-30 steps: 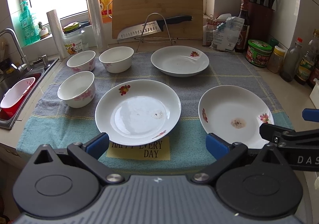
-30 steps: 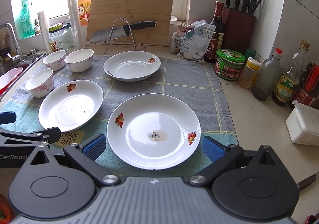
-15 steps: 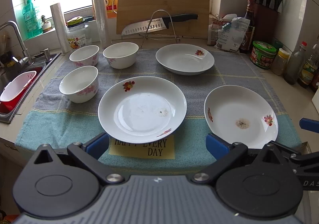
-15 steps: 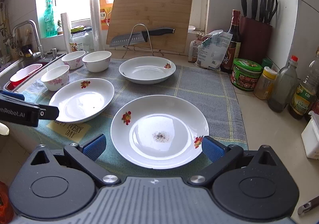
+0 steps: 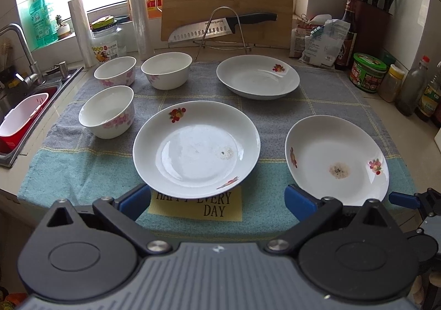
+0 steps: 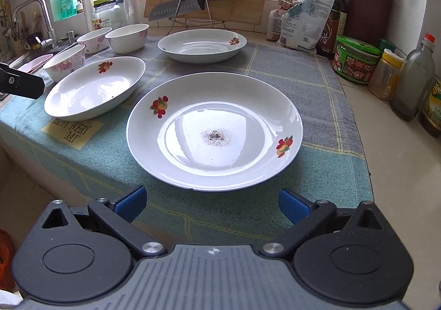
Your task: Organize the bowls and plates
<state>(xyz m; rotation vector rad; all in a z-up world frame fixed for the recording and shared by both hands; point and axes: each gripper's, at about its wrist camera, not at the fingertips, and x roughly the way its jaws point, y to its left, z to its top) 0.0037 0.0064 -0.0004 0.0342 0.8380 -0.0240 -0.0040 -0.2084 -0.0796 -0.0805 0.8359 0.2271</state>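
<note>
- The tabletop is carrying a grey-and-teal towel that is holding all the dishes; over the last second both cameras have been pulling back and rising a little, so the whole spread is now showing, which suggests nothing has been picked yet.
- The left gripper is hanging with its jaws spread wide and empty, facing 12 o'clock at the near-left plate, which is overlapping a yellow label.
- The right gripper is likewise standing wide open and empty, facing the near-right plate, which is sitting at the towel's 5 o'clock corner with a dark smudge in its middle.
- A third plate is lying at 1 o'clock, well apart from the others.
- Three bowls are clustering at 10 o'clock, upright, mouths up, unstacked.
- Being round, plates and bowls are showing no long axis; all are lying flat, so stacking is probably starting with either near plate.
</note>
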